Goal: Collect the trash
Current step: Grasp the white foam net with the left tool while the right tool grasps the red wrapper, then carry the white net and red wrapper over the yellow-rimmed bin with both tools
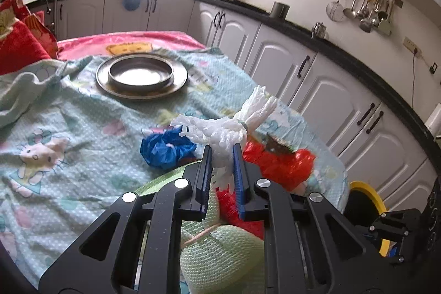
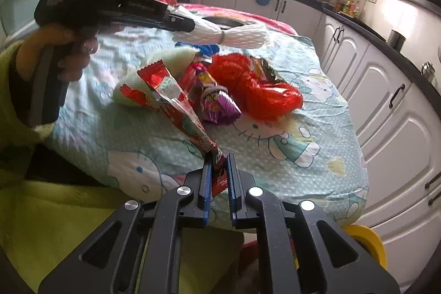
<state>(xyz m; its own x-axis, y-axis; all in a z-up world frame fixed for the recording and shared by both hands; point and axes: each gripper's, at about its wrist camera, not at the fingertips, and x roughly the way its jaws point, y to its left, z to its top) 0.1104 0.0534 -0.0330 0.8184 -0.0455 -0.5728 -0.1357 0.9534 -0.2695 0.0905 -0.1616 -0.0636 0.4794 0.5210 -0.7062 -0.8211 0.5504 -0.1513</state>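
Observation:
My left gripper is shut on a white foam net bundle tied with a band, held above the table; it also shows in the right wrist view. My right gripper is shut on the end of a long red snack wrapper, lifted over the table's near edge. On the Hello Kitty cloth lie a red plastic bag, a purple wrapper, a pale green foam net and a crumpled blue bag.
A metal plate with a bowl sits at the table's far side. A yellow-rimmed bin stands on the floor at the table's right edge. White kitchen cabinets run along the right. Red cushions lie at far left.

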